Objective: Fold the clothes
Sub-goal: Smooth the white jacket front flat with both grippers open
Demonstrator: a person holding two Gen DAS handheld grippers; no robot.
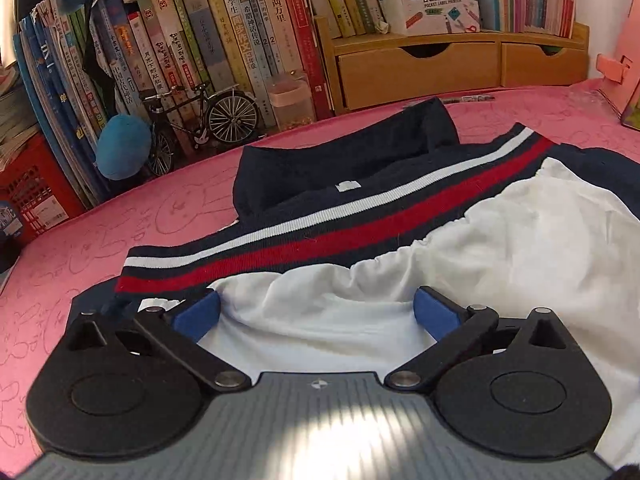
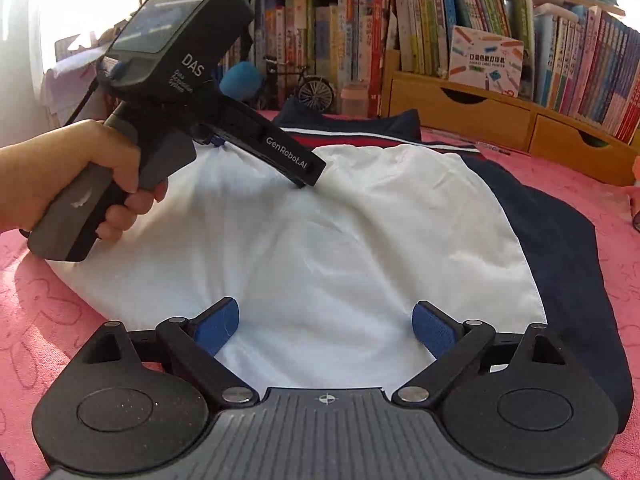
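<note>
A navy jacket with a white lining (image 1: 500, 248) lies spread on the pink table cover (image 1: 80, 264). Its red and white striped band (image 1: 320, 216) and navy collar (image 1: 348, 160) lie beyond my left gripper (image 1: 316, 312), which stands open just over the lining's near edge. In the right wrist view the white lining (image 2: 320, 240) fills the middle, with navy cloth (image 2: 560, 240) along its right side. My right gripper (image 2: 324, 332) stands open over the lining. A hand (image 2: 60, 172) holds the left gripper's body (image 2: 192, 92) at the far left of the garment; its fingertips are hidden there.
Rows of books (image 1: 200, 48) line the back, with a small model bicycle (image 1: 200, 120), a blue plush toy (image 1: 122, 152) and a wooden drawer unit (image 1: 440, 68) at the table's far edge. A red crate (image 1: 28, 196) stands at left. A pink box (image 1: 624, 68) stands at right.
</note>
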